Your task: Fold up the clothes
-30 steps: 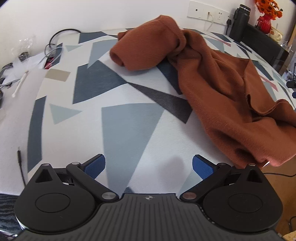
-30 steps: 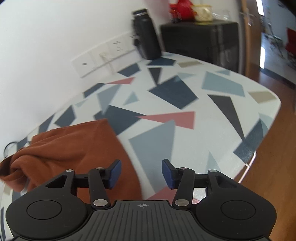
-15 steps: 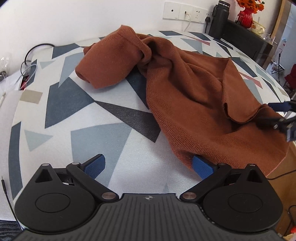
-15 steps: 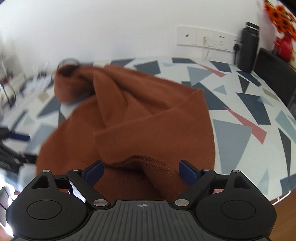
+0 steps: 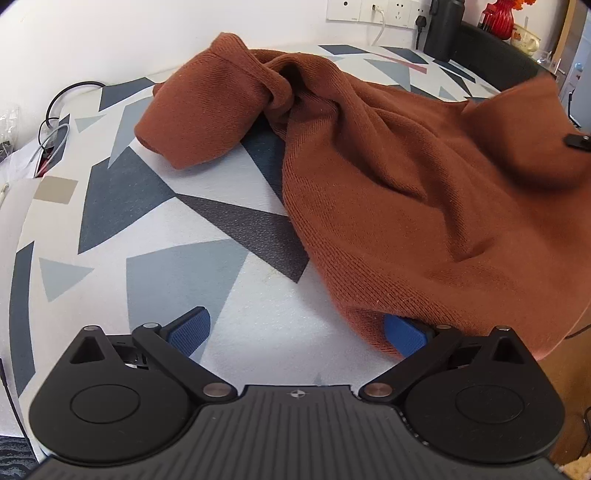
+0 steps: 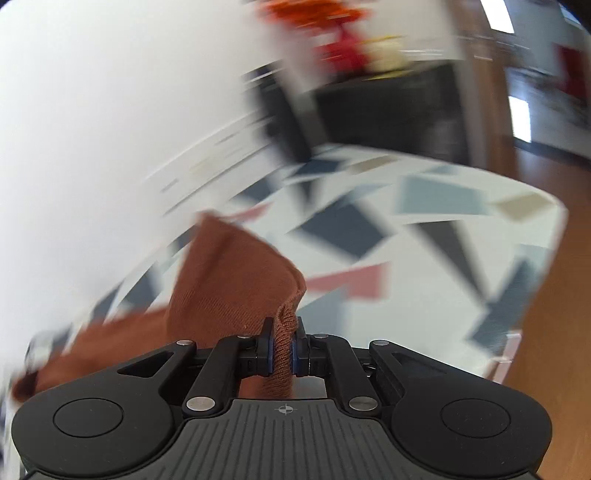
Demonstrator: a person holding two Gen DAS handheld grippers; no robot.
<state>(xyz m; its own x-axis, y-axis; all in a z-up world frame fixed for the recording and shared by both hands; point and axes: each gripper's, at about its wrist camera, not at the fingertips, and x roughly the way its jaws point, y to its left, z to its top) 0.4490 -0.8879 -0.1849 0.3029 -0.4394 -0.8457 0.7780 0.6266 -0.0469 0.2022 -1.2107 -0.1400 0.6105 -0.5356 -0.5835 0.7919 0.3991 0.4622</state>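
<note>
A ribbed edge of the sweater (image 6: 236, 295) is clenched between the jaws of the right gripper (image 6: 283, 349), which have just been closing on it. The left gripper (image 5: 295, 332) is spread wide; the sweater's near hem lies over its right jaw, the bulk stretching ahead and rightward across the desk (image 5: 184, 288).

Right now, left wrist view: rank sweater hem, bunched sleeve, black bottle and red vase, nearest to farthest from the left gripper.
1. Sweater hem, draped against the right one of the left gripper's fingers.
2. Bunched sleeve, mid-table, up and left.
3. Black bottle, by the wall, upper right.
4. Red vase, on the dark cabinet behind the bottle.
</note>
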